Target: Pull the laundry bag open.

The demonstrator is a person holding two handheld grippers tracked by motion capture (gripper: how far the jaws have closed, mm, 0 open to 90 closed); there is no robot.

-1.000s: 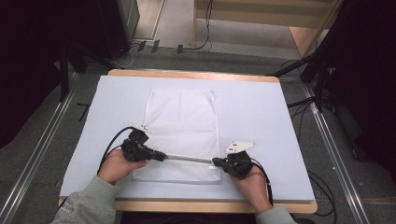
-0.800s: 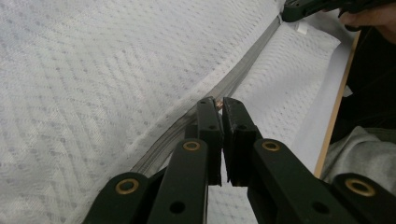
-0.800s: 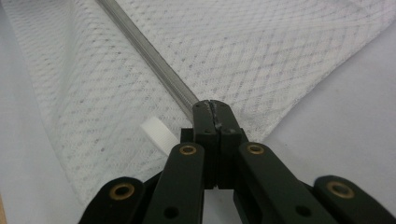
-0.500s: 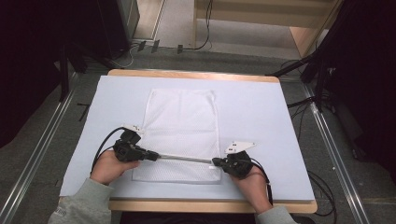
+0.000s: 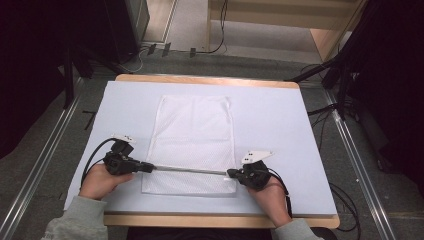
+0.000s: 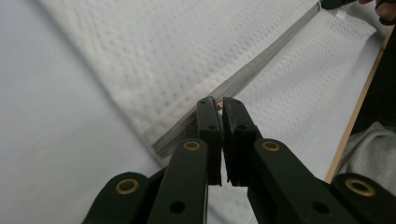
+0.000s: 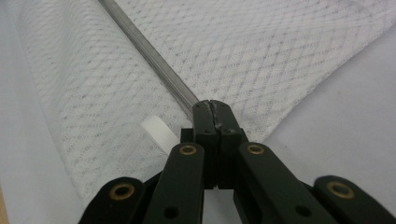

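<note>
on the left we list the left tool, jaws pinched nearly together on the zipper pull at the left end of the zipper, just off the bag's left edge. next we enter the white mesh bag, lying flat and lengthwise at the middle of the pale surface, its zipper stretched straight across near the bag's near end. a small white tag sits beside the zipper's right end. on the right we record the right tool, jaws fully together, clamped on the bag's corner where the zipper ends.
</note>
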